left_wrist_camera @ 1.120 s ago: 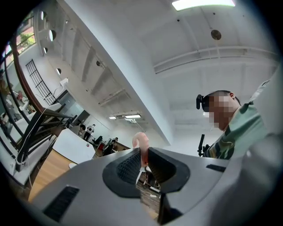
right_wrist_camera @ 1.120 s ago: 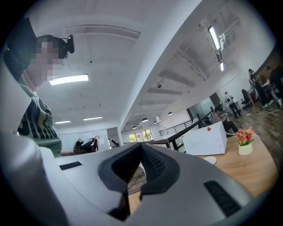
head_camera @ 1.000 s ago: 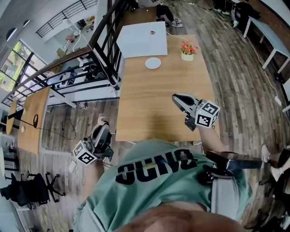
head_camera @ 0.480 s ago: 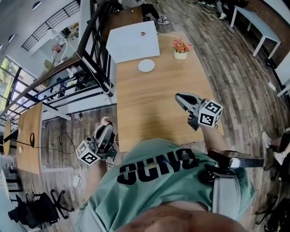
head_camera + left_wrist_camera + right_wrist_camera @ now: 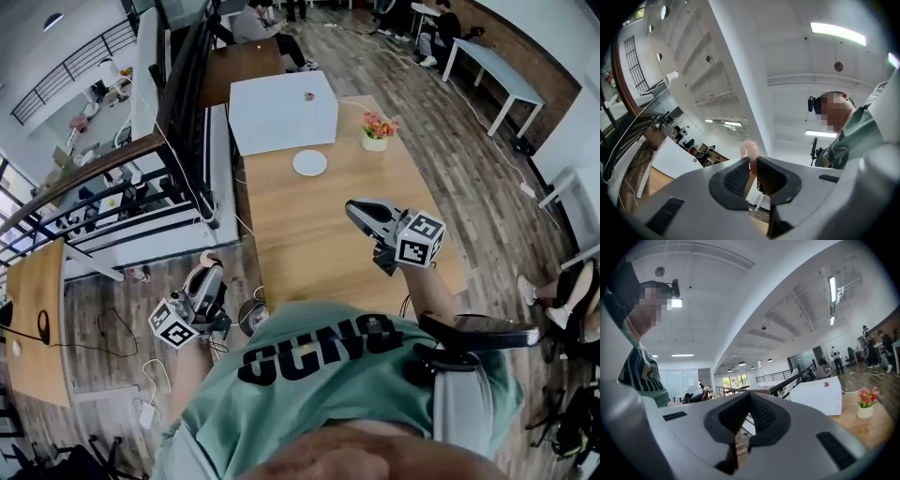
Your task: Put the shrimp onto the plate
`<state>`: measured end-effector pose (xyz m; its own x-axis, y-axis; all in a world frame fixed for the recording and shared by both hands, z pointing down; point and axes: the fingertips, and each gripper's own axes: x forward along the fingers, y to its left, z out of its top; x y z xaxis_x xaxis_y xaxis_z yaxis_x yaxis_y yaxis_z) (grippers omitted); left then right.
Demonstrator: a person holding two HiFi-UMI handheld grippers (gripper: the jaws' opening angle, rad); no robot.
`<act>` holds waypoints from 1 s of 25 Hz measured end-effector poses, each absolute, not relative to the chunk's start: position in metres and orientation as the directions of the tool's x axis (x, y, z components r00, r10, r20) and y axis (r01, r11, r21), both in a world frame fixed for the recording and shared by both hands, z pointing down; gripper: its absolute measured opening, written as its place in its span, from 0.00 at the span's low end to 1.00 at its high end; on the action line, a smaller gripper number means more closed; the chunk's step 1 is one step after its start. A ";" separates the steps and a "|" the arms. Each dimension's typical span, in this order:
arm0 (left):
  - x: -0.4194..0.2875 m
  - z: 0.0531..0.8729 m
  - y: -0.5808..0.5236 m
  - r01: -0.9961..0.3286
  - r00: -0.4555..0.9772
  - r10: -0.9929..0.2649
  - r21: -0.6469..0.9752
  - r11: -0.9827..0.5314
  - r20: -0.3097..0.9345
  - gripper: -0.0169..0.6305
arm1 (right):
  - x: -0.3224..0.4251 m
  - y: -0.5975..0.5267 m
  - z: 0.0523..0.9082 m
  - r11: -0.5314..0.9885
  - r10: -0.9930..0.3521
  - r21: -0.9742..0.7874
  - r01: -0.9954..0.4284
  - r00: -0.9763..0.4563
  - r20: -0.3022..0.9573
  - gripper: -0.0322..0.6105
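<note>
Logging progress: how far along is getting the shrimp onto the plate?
Done: the left gripper is shut on the pink shrimp, beside the table. Left to do: carry it to the bare white plate farther along the table. The right gripper is shut, empty.

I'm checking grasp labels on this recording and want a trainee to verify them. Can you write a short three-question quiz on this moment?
1. True or false: the left gripper holds the shrimp between its fingers.
2. Where is the plate? A) on the table B) on the floor C) on a shelf
3. Fill in: the right gripper has its fingers ___, with nothing between them.
Key: 1 true; 2 A; 3 together.
</note>
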<state>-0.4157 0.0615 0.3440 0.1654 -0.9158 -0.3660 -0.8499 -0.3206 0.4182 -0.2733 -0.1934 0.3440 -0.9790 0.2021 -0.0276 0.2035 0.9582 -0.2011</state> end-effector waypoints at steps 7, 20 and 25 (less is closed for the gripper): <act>-0.411 0.348 0.037 -0.859 0.142 -0.911 0.408 -0.307 -0.387 0.11 | -0.274 -0.210 0.335 0.956 0.255 -0.154 0.248 -0.967 0.023 0.06; -0.398 0.365 0.000 -0.887 -0.057 -0.957 0.455 -0.082 -0.284 0.11 | -0.314 -0.278 0.395 0.888 0.393 -0.261 0.380 -0.920 -0.002 0.06; -0.428 0.357 0.011 -0.905 -0.054 -0.960 0.419 -0.070 -0.276 0.11 | -0.315 -0.270 0.397 0.898 0.364 -0.260 0.354 -0.931 -0.010 0.06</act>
<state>-0.4282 0.0109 0.3574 -0.0540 -0.9597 -0.2758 -0.9052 -0.0696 0.4193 -0.3152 -0.2699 0.3969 -0.9312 0.3643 -0.0100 0.3543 0.8983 -0.2598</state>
